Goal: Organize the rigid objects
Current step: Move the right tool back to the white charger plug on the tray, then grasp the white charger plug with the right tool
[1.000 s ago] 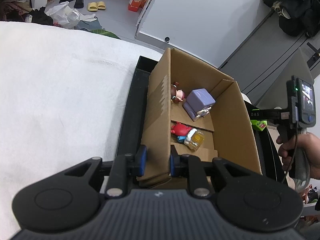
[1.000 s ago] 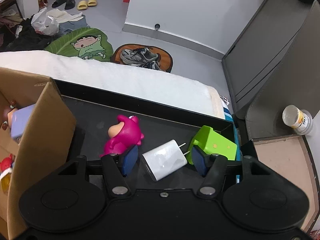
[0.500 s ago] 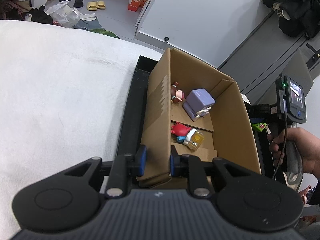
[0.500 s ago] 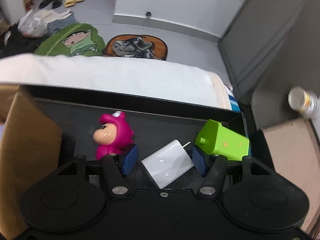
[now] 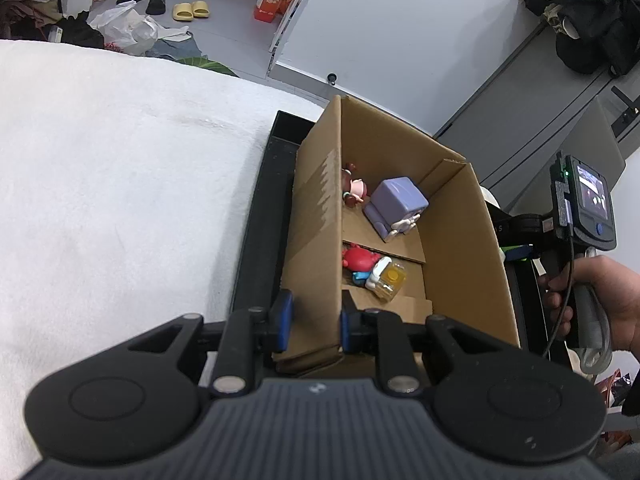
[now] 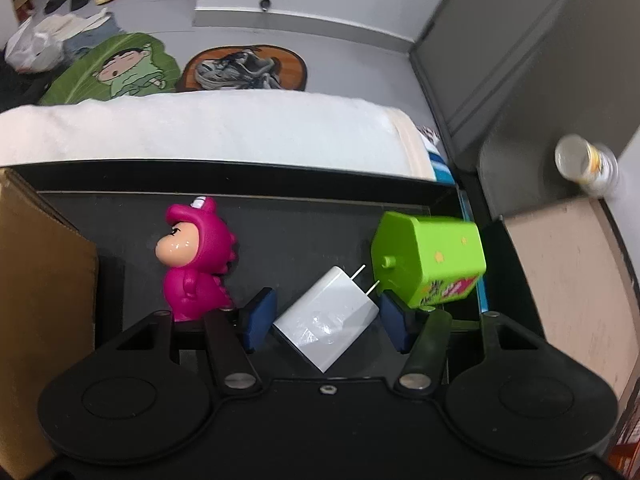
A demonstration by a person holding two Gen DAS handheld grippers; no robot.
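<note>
Cardboard wall of the box (image 5: 316, 240) sits clamped between the pads of my left gripper (image 5: 312, 322), at the box's near corner. The box stands in a black tray (image 6: 304, 236) on a white cloth (image 5: 120, 184). Inside the box I see a purple toy (image 5: 396, 204), a small figure (image 5: 354, 190), a red toy (image 5: 358, 258) and a yellow cube (image 5: 390, 280). My right gripper (image 6: 325, 318) is closing around a white charger (image 6: 326, 320) lying on the tray floor; the pads stand on either side, not yet pressing it. A pink figurine (image 6: 196, 258) stands just left of it; a green toy (image 6: 428, 262) lies just right.
</note>
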